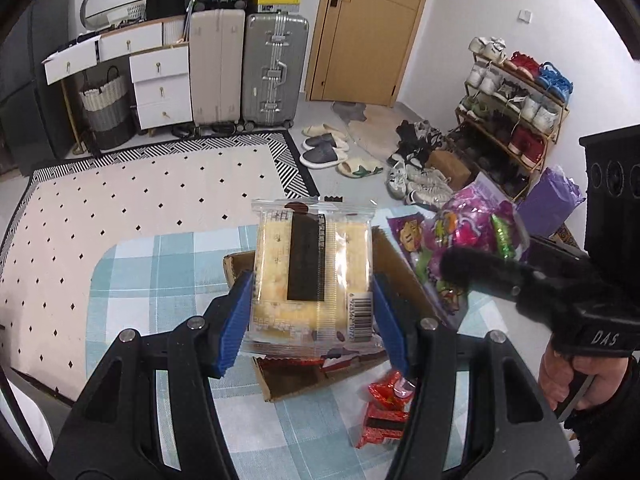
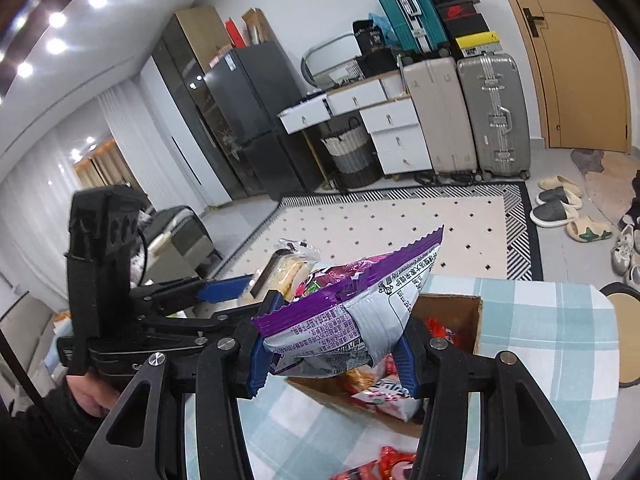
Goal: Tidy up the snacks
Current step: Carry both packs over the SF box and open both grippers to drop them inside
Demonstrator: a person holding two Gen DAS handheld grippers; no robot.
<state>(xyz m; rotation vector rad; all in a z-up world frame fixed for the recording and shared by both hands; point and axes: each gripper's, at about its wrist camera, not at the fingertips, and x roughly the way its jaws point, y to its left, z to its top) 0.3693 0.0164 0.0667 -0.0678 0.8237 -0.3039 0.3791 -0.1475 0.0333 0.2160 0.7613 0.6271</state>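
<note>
1. The left gripper (image 1: 312, 316) pinched a clear-wrapped yellow cake packet (image 1: 310, 264) between its blue pads, above the brown cardboard box (image 1: 400, 268).
2. The right gripper (image 2: 332, 346) clamped a crinkled purple foil snack bag (image 2: 348, 304) over the same box on the teal checked tablecloth (image 2: 540, 340).
3. Red wrappers (image 1: 386, 412) lay beside the box.
</note>
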